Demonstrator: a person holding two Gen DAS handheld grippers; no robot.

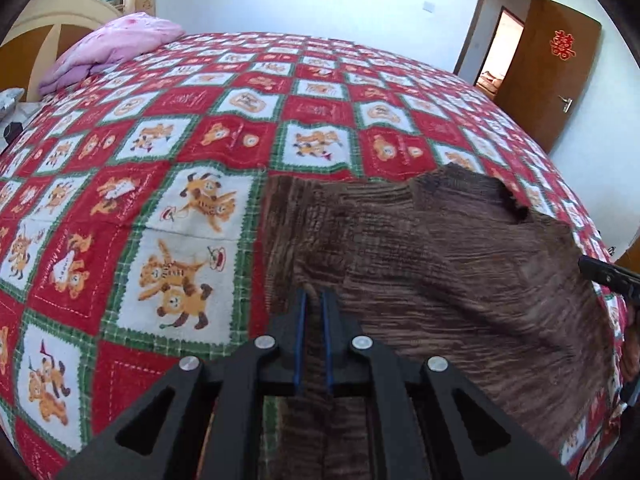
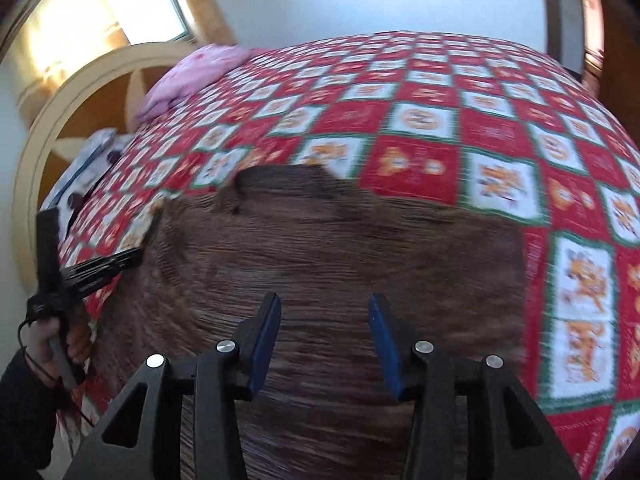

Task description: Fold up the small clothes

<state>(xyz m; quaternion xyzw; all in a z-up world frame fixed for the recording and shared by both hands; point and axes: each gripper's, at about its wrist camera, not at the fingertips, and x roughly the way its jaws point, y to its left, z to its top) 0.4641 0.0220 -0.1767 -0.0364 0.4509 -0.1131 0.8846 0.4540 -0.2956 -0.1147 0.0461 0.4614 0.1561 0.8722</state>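
Brown ribbed garment (image 1: 420,264) lies spread on the checked bedspread (image 1: 168,216), mostly unfolded. Left gripper (image 1: 316,300) pinches a fold of its near edge; right gripper (image 2: 324,312), jaws apart and empty, hovers just above its middle. Most folding seems left.

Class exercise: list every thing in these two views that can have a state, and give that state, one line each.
Left gripper: shut on a fold of the brown garment.
Right gripper: open, nothing between its pads.
Brown garment: spread on the bed, one edge pinched up.
Pink quilt: bundled near the headboard.
Wooden door: open.
Patterned bedspread: laid flat.
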